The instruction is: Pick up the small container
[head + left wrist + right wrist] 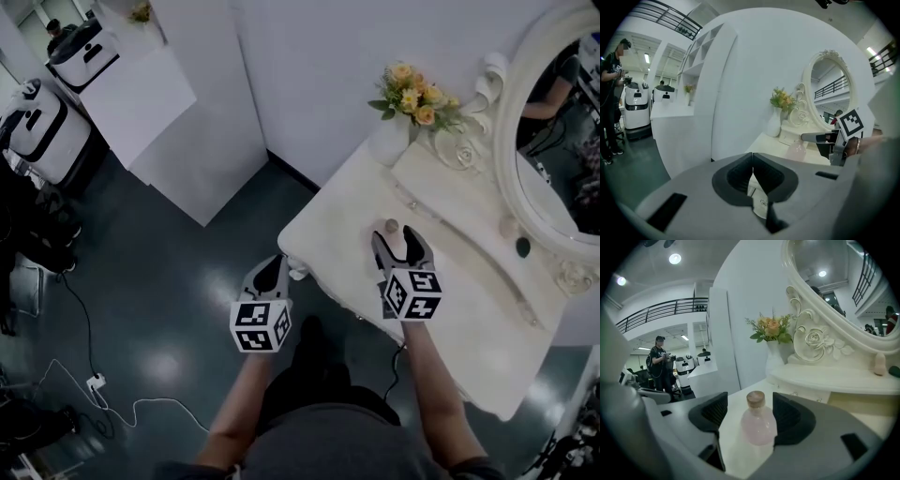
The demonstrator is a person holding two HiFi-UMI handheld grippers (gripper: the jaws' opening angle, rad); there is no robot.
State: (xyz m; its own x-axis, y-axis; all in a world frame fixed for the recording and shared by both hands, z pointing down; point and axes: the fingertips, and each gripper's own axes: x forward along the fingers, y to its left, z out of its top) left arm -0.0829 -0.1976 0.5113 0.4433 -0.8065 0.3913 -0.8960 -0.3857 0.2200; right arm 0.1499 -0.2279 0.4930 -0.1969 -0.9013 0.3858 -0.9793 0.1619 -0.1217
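The small pale-pink translucent bottle with a tan cap [757, 423] stands upright on the white desk [450, 314]. It sits mid-frame in the right gripper view, directly between the spread, unclamped jaws of the right hand-held gripper [400, 249] (clearly the nearer one). The left hand-held gripper [752, 174], jaws together on nothing, hangs lower left, off the desk's edge. Whether the bottle's pink tint comes from contents, I cannot tell.
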